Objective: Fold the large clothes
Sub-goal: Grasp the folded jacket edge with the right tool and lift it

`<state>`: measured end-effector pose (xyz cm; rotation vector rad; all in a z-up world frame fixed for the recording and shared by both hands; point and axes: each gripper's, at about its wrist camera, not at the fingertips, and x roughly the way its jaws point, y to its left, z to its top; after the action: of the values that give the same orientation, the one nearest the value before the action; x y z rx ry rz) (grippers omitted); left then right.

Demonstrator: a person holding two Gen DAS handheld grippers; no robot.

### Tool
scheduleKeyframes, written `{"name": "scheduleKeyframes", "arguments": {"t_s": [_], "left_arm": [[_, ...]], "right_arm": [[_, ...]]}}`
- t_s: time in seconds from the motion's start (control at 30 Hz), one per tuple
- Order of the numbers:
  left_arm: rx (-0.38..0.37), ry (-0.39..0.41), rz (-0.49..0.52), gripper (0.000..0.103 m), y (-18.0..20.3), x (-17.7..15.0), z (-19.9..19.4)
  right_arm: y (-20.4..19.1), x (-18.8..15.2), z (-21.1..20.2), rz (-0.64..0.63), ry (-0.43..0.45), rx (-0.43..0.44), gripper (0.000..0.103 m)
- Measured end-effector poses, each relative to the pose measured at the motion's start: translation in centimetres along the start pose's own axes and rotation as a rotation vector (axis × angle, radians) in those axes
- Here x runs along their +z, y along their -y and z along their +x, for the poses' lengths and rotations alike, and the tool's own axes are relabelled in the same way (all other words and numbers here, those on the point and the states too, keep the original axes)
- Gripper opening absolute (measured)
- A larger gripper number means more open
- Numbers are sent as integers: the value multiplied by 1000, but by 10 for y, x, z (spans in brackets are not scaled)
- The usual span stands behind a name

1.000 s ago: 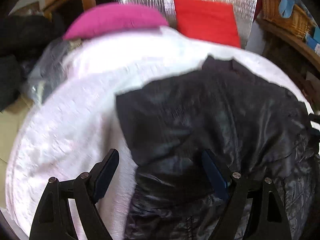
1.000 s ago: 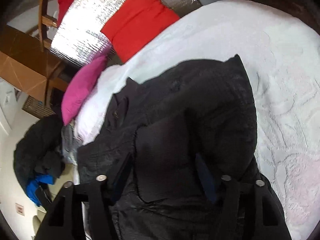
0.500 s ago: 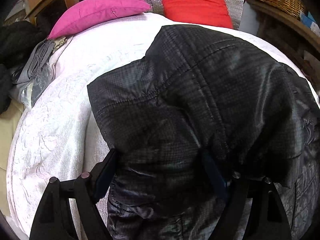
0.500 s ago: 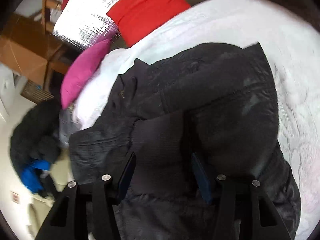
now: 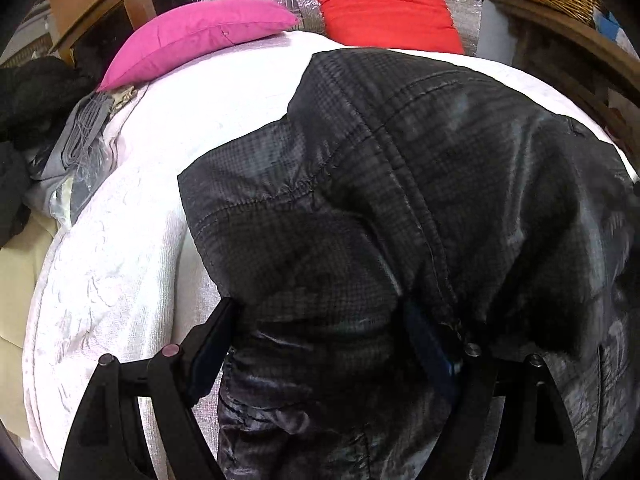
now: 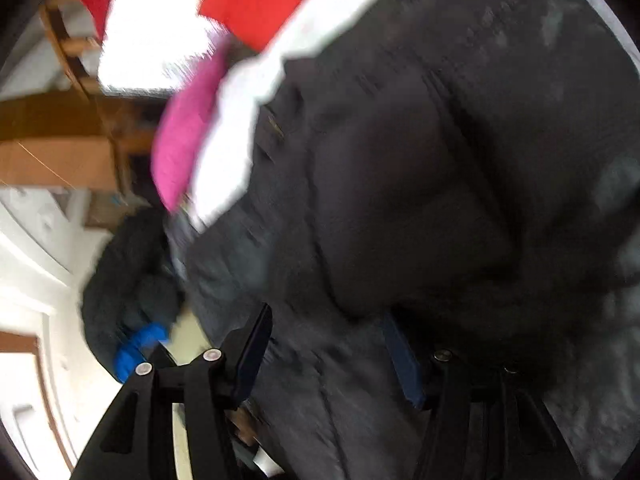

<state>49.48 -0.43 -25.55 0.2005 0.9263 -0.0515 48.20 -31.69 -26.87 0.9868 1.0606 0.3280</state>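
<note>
Both tools, more jacket vs before.

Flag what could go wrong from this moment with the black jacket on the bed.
1. The black jacket looks bulky and slick; bunched between the left tool fingers, it may slip free mid-fold.
2. The right wrist view is blurred, so the right tool grip is hard to confirm.
3. The jacket could catch the pink cushion.
</note>
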Motion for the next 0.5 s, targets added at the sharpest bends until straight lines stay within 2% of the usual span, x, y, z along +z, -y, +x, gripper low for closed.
{"name": "scheduleKeyframes", "arguments": {"t_s": [0.1,0.2,0.23,0.4,0.5], "left_arm": [[6,16,21,84,6,-6,-7],[8,26,31,84,9,-9,-10],[8,31,33,84,8,-9,-11],[16,55,54,84,10,-16,-13],[22,62,58,84,14,-16,-17]], "right_arm": [[-15,3,-7,-72,108,-11,60],[-6,5,4,-56,105,-75,59],[0,7,11,-38,109,-92,52],[-12,18,-8,-102,281,-51,49],[-8,22,8,-138,258,-156,46]]}}
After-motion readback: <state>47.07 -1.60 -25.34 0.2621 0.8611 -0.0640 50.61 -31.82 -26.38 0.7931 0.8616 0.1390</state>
